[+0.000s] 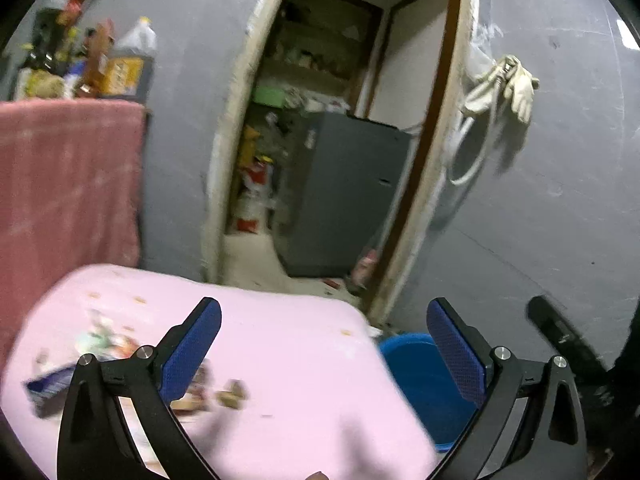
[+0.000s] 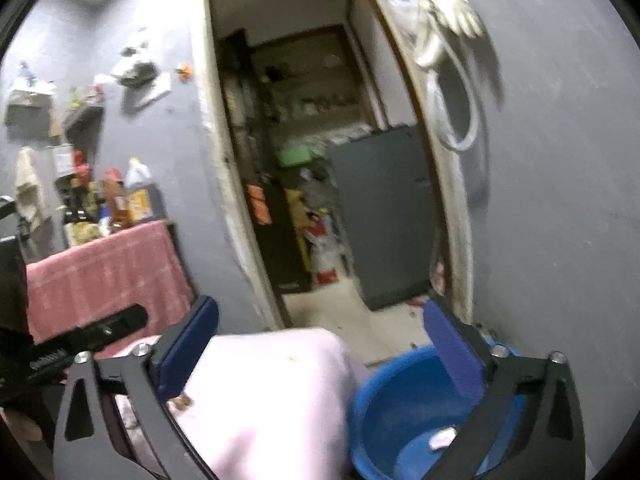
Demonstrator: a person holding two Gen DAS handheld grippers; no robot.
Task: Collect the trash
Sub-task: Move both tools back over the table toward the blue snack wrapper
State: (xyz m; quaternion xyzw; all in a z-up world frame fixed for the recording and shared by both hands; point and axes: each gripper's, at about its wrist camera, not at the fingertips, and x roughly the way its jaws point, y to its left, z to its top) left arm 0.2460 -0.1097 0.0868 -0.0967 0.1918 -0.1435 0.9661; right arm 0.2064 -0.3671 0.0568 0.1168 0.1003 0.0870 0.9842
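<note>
Over the pink tabletop [image 1: 280,360], both my tools hung released w/ nothing between the pads. Left tool [image 1: 324,344] had its blue pads spread wide above the cloth; right tool [image 2: 320,348] the same, spread over the tabletop's corner & the blue bucket [image 2: 384,400] on the floor just beside it.

Trash: a good bit was left. On the left part of the tabletop lay a loose heap of wrappers [image 1: 100,340] and a flattened packet [image 1: 48,388], plus a few brown scraps [image 1: 232,392] near the left tool's left pad. Small crumbs [image 1: 140,300] dotted the cloth further back. All too blurred to say what each piece was.

Bucket: in the right wrist view I saw one pale lump [image 2: 442,438] low inside it, prob. a piece already dropped in, though I couldn't be sure. Rest of the bucket looked mostly bare blue.

So, my read: job was early to midway. At most something small was in, main heap untouched on the cloth. Neither tool was touching any trash. Next would need the left tool down on the wrappers, as they were nearest it, then a carry across to the bucket. Thin flat wrappers on soft cloth could be fiddly: pads might pinch the cloth too.

Behind, a doorway [image 1: 340,120] showed a grey cabinet [image 1: 344,192]; not part of the job.
</note>
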